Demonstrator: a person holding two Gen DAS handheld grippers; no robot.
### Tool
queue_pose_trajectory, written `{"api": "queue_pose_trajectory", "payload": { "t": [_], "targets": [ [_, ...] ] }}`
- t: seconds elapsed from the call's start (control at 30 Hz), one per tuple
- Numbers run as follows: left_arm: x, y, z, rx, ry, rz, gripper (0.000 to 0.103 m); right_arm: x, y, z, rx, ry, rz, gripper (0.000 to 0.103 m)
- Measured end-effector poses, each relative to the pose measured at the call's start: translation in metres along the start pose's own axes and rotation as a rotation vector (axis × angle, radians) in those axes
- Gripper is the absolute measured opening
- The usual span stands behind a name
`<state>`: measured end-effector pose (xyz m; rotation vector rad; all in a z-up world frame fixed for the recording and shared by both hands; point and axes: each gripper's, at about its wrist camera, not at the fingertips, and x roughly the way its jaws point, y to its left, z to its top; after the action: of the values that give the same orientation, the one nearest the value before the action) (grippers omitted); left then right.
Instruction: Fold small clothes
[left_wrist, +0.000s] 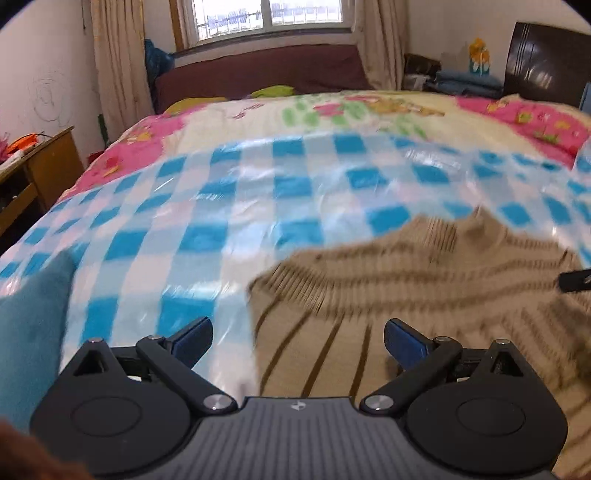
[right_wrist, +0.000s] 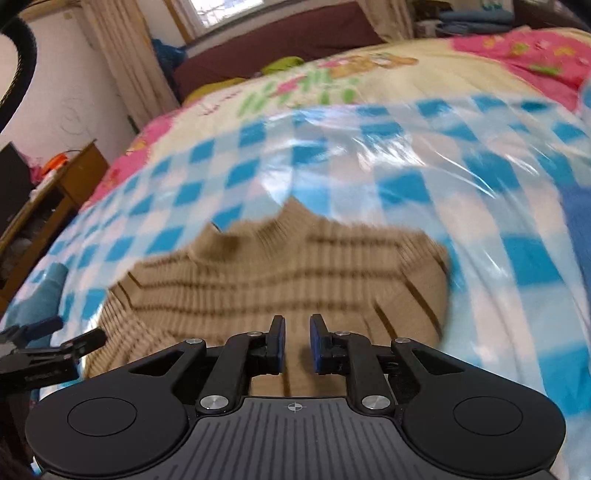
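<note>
Left wrist view: the left gripper (left_wrist: 298, 341) has its fingers (left_wrist: 194, 341) spread wide, nothing between them, hovering over the near edge of a tan sweater (left_wrist: 424, 291) with brown stripes. The sweater lies on a blue-and-white checked sheet (left_wrist: 207, 206) spread over the bed (left_wrist: 258, 110), toward the right of this view, its ribbed edge curling at the left. A teal cloth (left_wrist: 29, 321) sits at the left edge on the sheet. A dark tip of the right gripper (left_wrist: 576, 280) shows at the far right, over the sweater. Beyond the sheet is a floral quilt in pink and cream, a dark red headboard (left_wrist: 258, 70) under a window (left_wrist: 266, 18), and a wooden desk (left_wrist: 40, 166) at the left. The picture is blurred

Right wrist view: the right gripper (right_wrist: 297, 343) has its fingers (right_wrist: 277, 343) close together with a narrow gap, holding nothing, above the sweater's (right_wrist: 277, 273) near part. The sweater lies fairly flat on the sheet (right_wrist: 406, 158), collar pointing away. The left gripper (right_wrist: 55, 336) shows at the lower left, beside the sweater's left edge, its fingers apart. The teal cloth (right_wrist: 44, 295) lies just beyond it
</note>
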<state>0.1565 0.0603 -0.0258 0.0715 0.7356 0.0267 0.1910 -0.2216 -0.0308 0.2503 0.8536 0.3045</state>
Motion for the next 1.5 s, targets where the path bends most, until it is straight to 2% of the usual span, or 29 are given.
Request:
{"api": "queue_pose_trajectory", "payload": {
  "t": [0.27,0.37,0.4,0.43,0.47,0.53,0.6,0.63,0.67,0.73,0.9,1.13,1.2,1.27,1.33,1.4,1.5],
  "targets": [
    [0.072,-0.031,0.039,0.022,0.011,-0.056,0.103,0.076,0.006,0.049,-0.067,0.031,0.007,0.016],
    [0.106,-0.033,0.038,0.032,0.09,0.036,0.103,0.096,-0.002,0.054,-0.056,0.073,-0.063,0.01],
    [0.111,-0.03,0.036,0.014,0.105,0.043,0.103,0.098,-0.007,0.053,-0.026,0.083,-0.058,0.01],
    [0.111,-0.026,0.034,-0.011,0.099,0.029,0.103,0.096,-0.009,0.051,-0.013,0.083,-0.055,0.011],
    [0.107,-0.024,0.033,-0.025,0.091,0.028,0.103,0.09,-0.006,0.051,-0.02,0.074,-0.064,0.019],
    [0.098,-0.021,0.03,-0.028,0.071,0.022,0.103,0.076,0.005,0.053,-0.061,0.033,-0.042,0.02],
    [0.093,-0.02,0.026,-0.022,0.063,0.017,0.103,0.069,0.018,0.059,-0.102,0.008,0.044,0.023],
    [0.091,-0.02,0.023,-0.024,0.062,0.018,0.103,0.071,0.023,0.063,-0.108,0.016,0.078,0.03],
    [0.089,-0.02,0.019,-0.027,0.06,0.019,0.103,0.077,0.031,0.067,-0.115,0.034,0.13,0.031],
    [0.088,-0.021,0.016,-0.025,0.056,0.023,0.103,0.091,0.044,0.072,-0.133,0.059,0.174,0.031],
    [0.087,-0.02,0.013,-0.022,0.05,0.02,0.103,0.128,0.074,0.074,-0.196,0.161,0.194,0.032],
    [0.084,-0.015,0.012,-0.038,0.033,0.003,0.103,0.115,0.079,0.065,-0.273,0.139,0.172,0.032],
    [0.084,-0.014,0.014,-0.042,0.02,-0.006,0.103,0.117,0.069,0.065,-0.241,0.144,0.152,0.033],
    [0.086,-0.012,0.021,-0.051,0.011,-0.008,0.103,0.123,0.051,0.067,-0.148,0.151,0.128,0.032],
    [0.089,-0.008,0.03,-0.082,-0.005,-0.019,0.103,0.123,0.025,0.069,0.014,0.152,0.188,0.032],
    [0.092,-0.005,0.04,-0.113,-0.014,-0.026,0.103,0.119,0.008,0.07,0.124,0.145,0.24,0.033],
    [0.099,-0.01,0.054,-0.12,-0.012,-0.039,0.103,0.107,-0.001,0.071,0.148,0.088,0.249,0.033]
  ]
}}
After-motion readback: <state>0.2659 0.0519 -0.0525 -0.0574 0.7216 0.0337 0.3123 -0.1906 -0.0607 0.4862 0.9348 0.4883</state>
